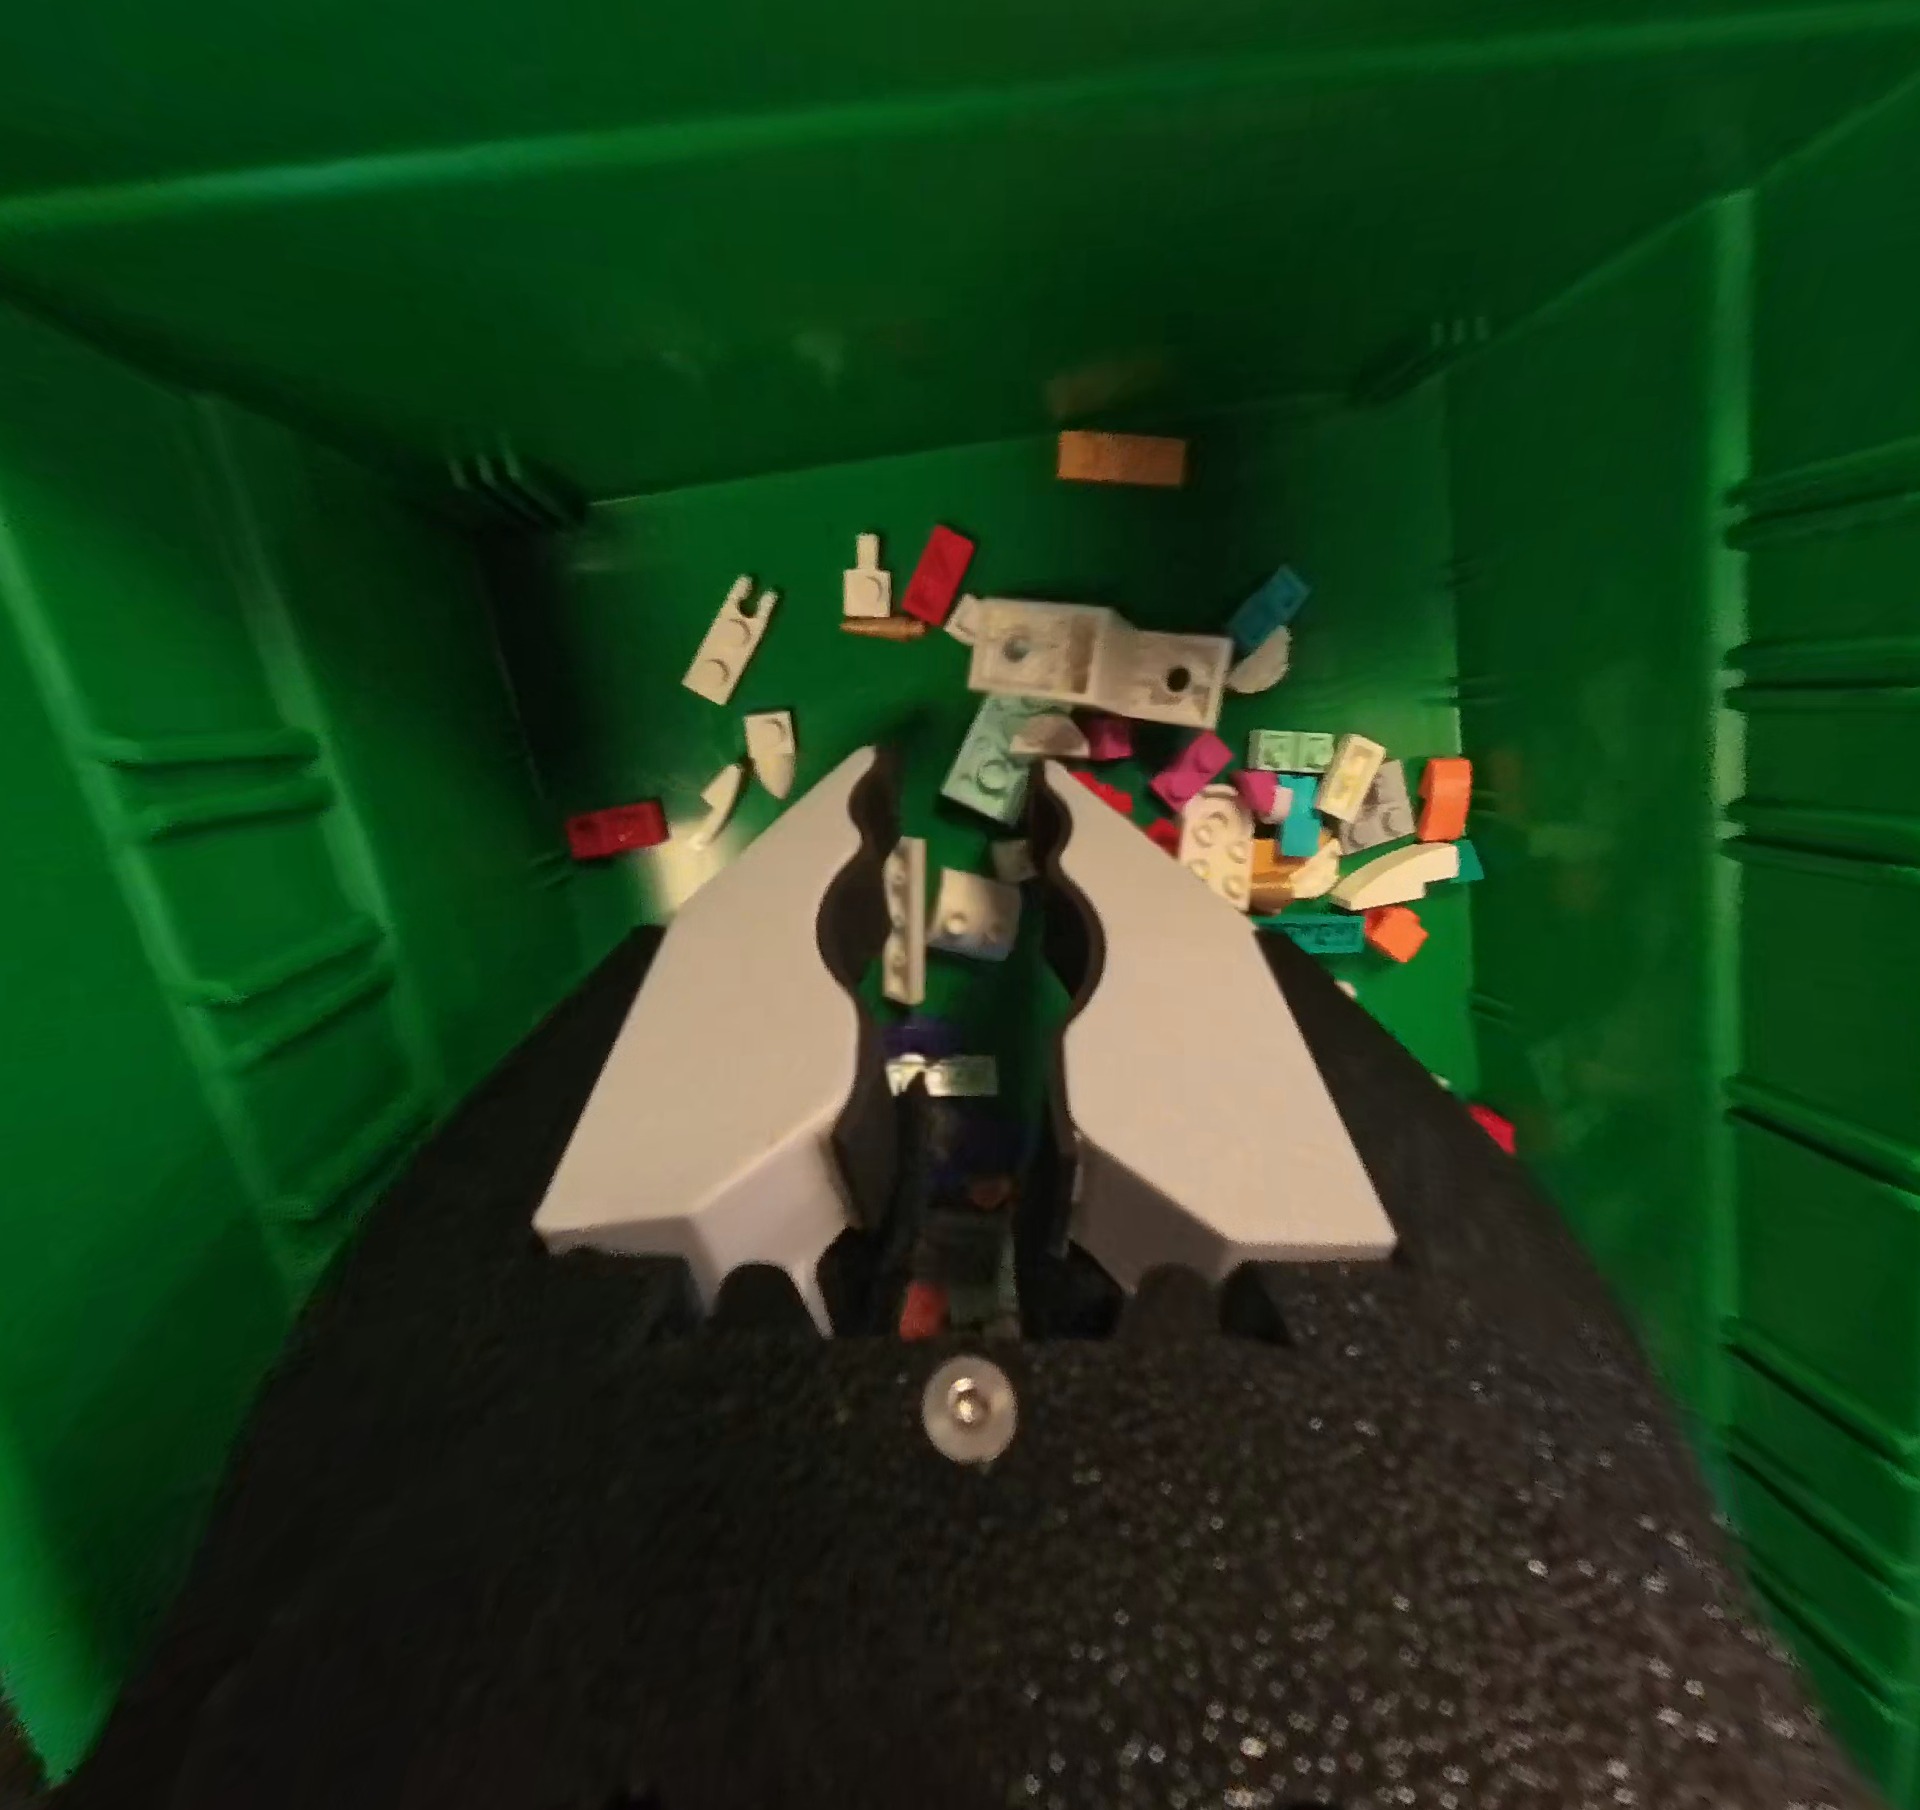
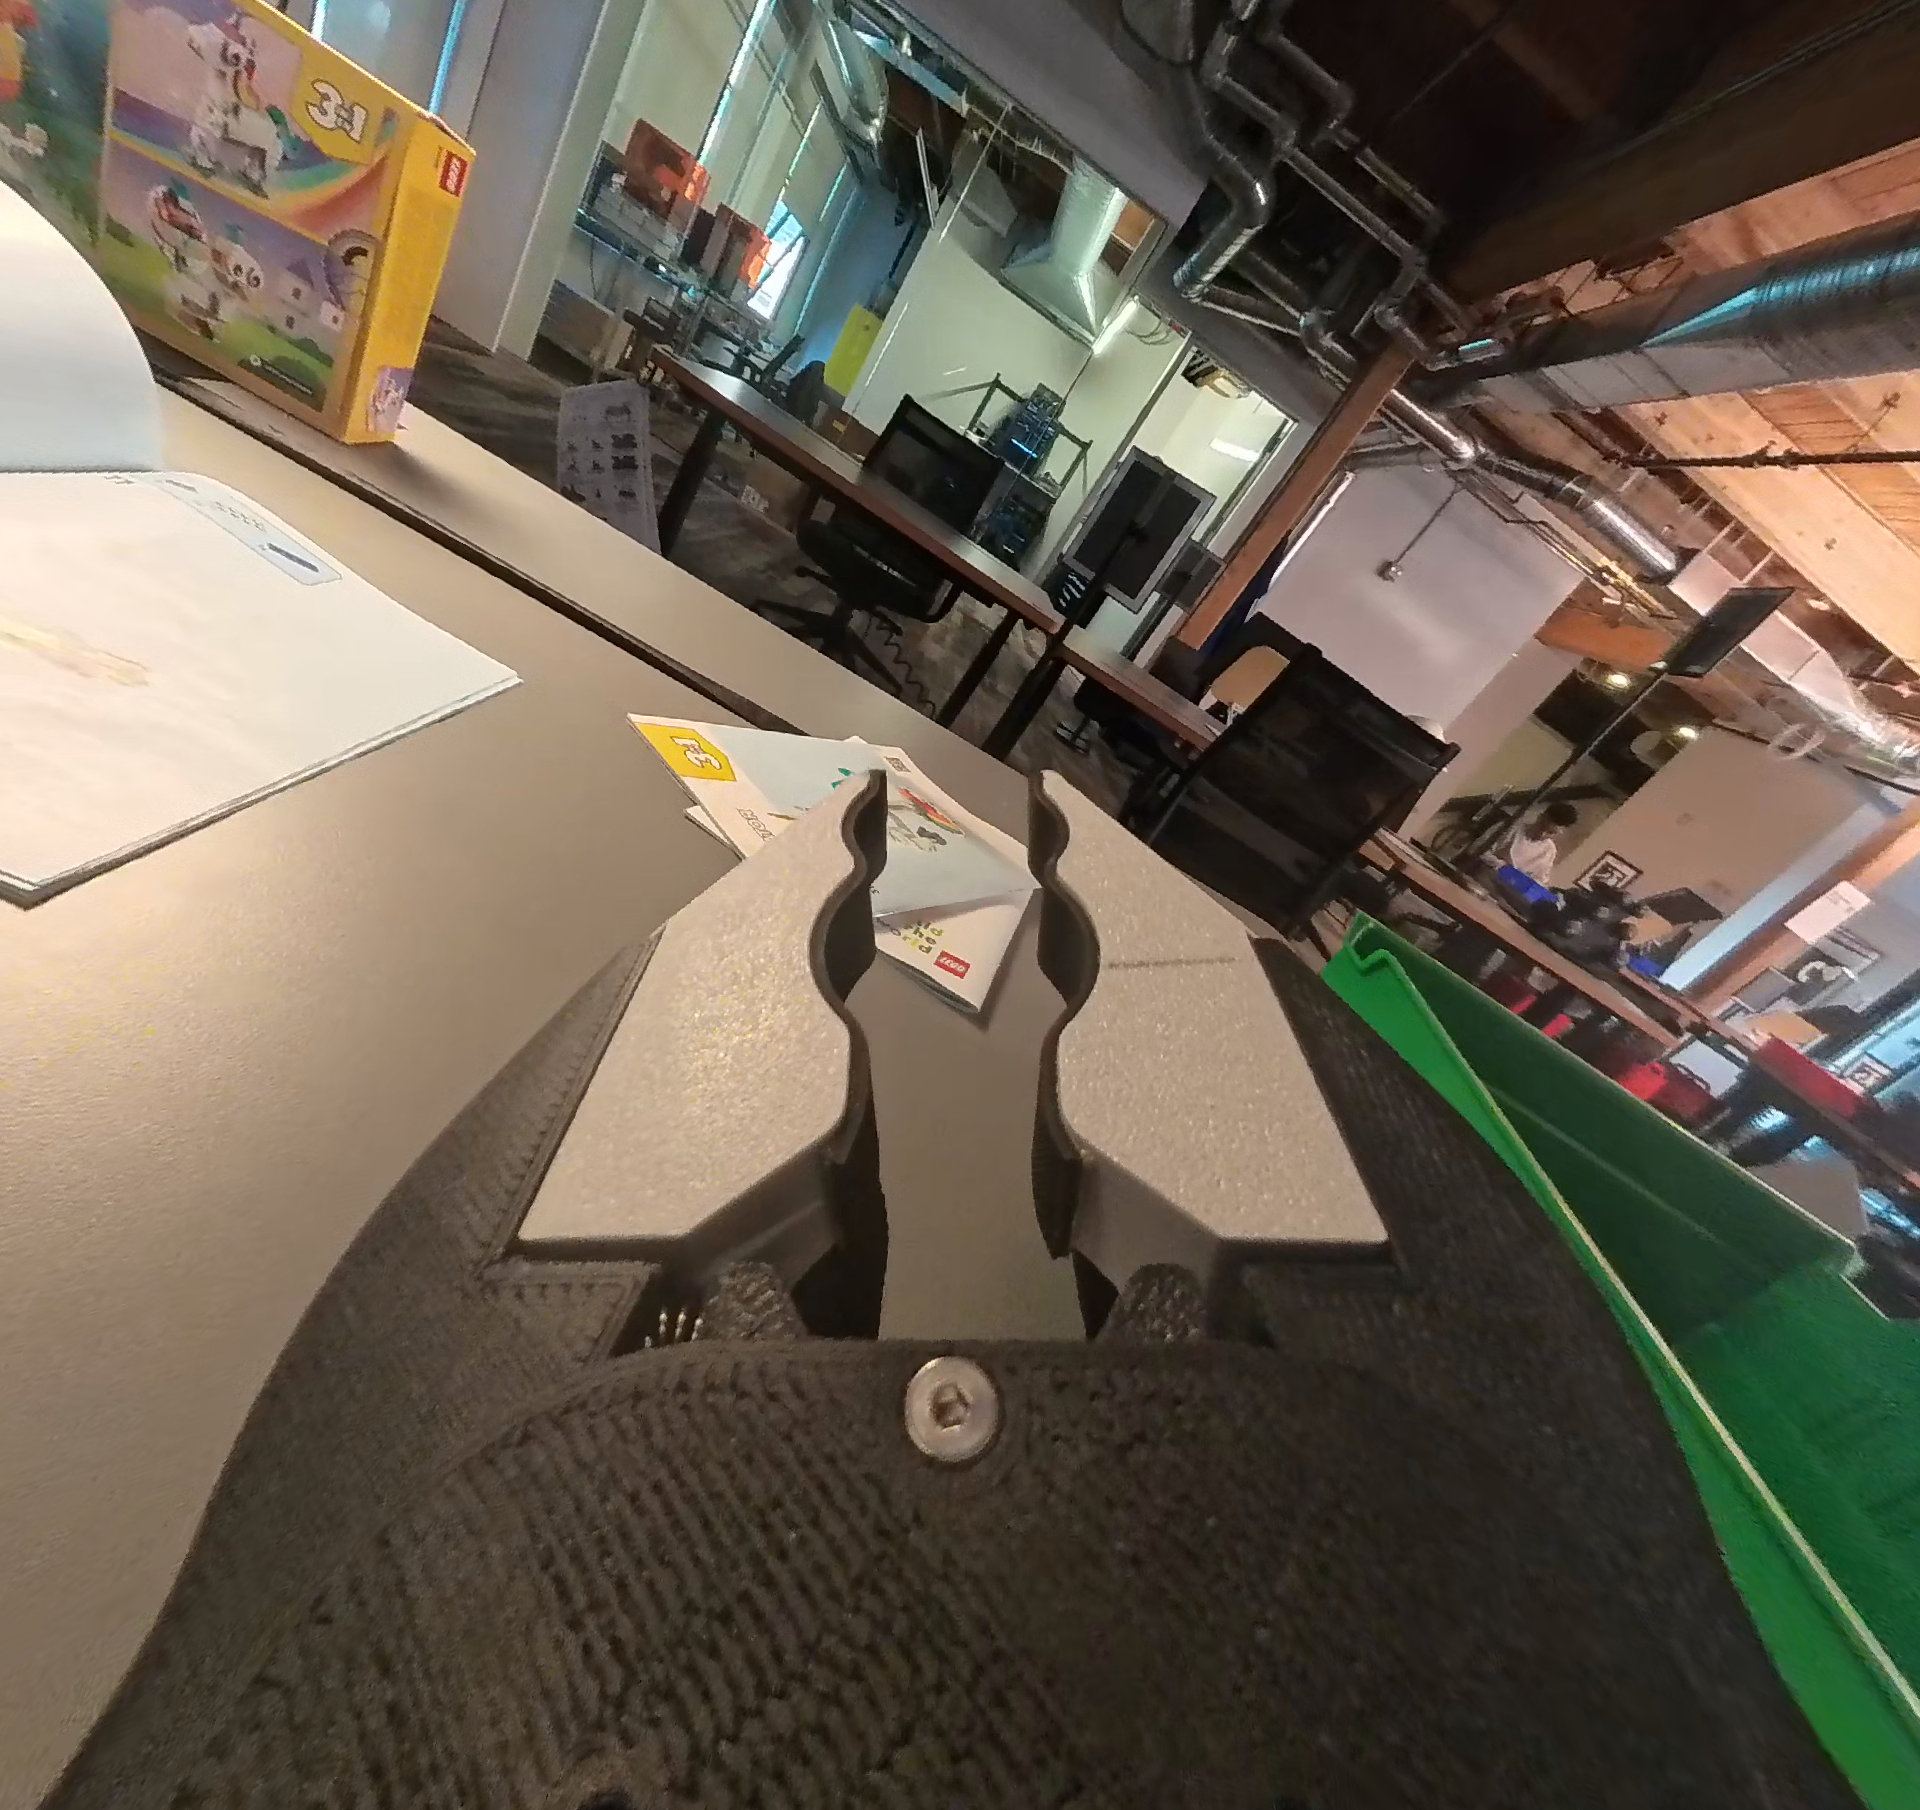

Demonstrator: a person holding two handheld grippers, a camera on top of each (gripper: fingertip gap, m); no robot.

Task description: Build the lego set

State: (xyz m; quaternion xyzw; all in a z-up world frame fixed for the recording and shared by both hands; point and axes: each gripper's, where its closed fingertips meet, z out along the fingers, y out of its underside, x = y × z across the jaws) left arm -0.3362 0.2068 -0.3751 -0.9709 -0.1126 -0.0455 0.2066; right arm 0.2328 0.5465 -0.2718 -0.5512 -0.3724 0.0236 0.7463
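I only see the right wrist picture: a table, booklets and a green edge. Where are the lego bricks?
Observer: Inside the green bin. The left wrist view looks down into it at a pile of loose bricks.
Operator: Is the left gripper holding one?
Observer: No. The left gripper is open, with a mint brick on the bin floor past its tips.
Operator: What's the biggest piece in there?
Observer: A pale grey bracket piece with holes, at the back of the pile.
Operator: Any red ones?
Observer: Yes, a flat red brick lies alone by the bin's left wall.
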